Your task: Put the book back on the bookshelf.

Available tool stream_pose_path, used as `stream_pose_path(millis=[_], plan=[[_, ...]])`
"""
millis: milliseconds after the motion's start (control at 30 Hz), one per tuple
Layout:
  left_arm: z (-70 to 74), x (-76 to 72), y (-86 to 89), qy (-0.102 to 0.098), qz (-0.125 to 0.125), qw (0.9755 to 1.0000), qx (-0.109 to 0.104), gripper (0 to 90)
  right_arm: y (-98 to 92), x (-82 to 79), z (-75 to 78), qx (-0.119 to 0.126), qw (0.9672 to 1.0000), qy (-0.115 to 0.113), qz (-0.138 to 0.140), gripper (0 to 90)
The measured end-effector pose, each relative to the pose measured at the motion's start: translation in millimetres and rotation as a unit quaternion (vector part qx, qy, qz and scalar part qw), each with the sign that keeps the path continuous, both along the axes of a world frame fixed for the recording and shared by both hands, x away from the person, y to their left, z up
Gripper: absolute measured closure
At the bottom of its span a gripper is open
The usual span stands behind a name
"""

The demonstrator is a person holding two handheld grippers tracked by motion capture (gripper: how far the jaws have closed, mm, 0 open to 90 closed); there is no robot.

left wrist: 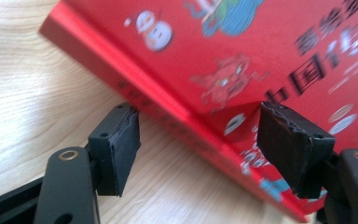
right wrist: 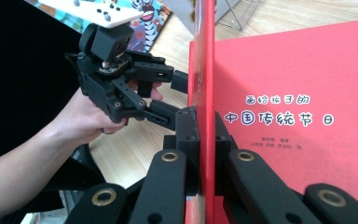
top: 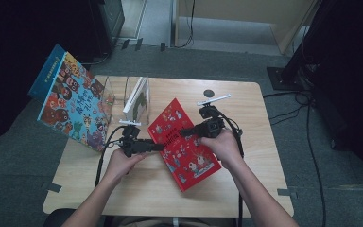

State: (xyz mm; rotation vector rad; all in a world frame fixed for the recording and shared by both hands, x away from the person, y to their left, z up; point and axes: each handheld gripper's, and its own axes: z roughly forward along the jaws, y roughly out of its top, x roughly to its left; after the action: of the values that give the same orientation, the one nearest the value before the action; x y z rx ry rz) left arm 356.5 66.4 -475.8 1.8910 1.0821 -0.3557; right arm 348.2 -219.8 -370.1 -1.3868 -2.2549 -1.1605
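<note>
A red picture book (top: 189, 146) lies at an angle in the middle of the wooden table (top: 246, 179). My right gripper (top: 185, 132) is shut on the thin edge of its front cover (right wrist: 206, 56), which stands raised edge-on between the pads; the red title page (right wrist: 298, 93) with white characters shows beside it. My left gripper (top: 159, 146) is open at the book's left edge. In the left gripper view the red spine (left wrist: 168, 107) runs slantwise just ahead of the left gripper (left wrist: 200, 112), whose pads are apart from it. The left gripper (right wrist: 175, 99) and its hand show beyond the cover.
A large colourful book (top: 71, 101) leans at the table's back left, overhanging the edge. Beside it a clear book stand (top: 108, 97) holds a white-and-green book (top: 138, 98). A small black disc (top: 209, 93) lies behind the right gripper. Cables trail over the floor to the right.
</note>
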Motion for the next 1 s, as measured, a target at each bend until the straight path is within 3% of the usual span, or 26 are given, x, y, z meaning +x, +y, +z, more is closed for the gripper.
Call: stream_pose_path(millis=[133, 233, 500, 567, 600, 633, 667, 767, 867, 1000], plan=[[1.0, 2.0, 0.8, 0.006, -0.006, 1.0000, 0.004, 29.6, 0.5, -2.4, -3.8, 0.008, 0.9999, -0.010, 0.005, 88.4], [4.9, 1.8, 1.7, -0.016, -0.009, 0.9998, 0.010, 29.2, -1.3, -4.4, -5.8, 0.019, 0.9996, -0.017, 0.007, 88.4], [15.9, 5.2, 2.7, -0.015, -0.011, 0.9993, -0.033, 21.7, -8.8, -10.9, -6.9, 0.054, 0.9967, -0.054, 0.024, 88.5], [18.6, 5.4, 3.3, -0.024, -0.015, 0.9986, -0.045, 19.6, -11.9, -12.5, -9.8, 0.071, 0.9951, -0.061, 0.032, 88.6], [20.4, 5.6, 4.5, -0.027, -0.019, 0.9976, -0.062, 19.0, -12.9, -13.2, -11.1, 0.077, 0.9943, -0.064, 0.036, 88.7], [22.8, 5.7, 5.1, -0.025, -0.015, 0.9968, -0.074, 17.1, -13.0, -14.6, -13.1, 0.084, 0.9932, -0.065, 0.048, 88.7], [26.7, 4.4, 7.2, -0.038, -0.004, 0.9960, -0.080, 16.3, -12.6, -15.9, -16.1, 0.090, 0.9915, -0.073, 0.060, 88.7], [33.8, 2.4, 15.0, -0.061, 0.000, 0.9949, -0.080, 27.8, -15.5, -17.1, -24.0, 0.104, 0.9879, -0.091, 0.070, 88.7], [38.0, 1.9, 20.1, -0.056, 0.000, 0.9947, -0.086, 40.1, -21.6, -12.9, -33.3, 0.117, 0.9853, -0.096, 0.079, 87.0], [41.9, 0.9, 21.8, -0.060, -0.009, 0.9939, -0.092, 55.8, -26.8, -7.9, -41.5, 0.086, 0.9854, -0.126, 0.075, 74.7]])
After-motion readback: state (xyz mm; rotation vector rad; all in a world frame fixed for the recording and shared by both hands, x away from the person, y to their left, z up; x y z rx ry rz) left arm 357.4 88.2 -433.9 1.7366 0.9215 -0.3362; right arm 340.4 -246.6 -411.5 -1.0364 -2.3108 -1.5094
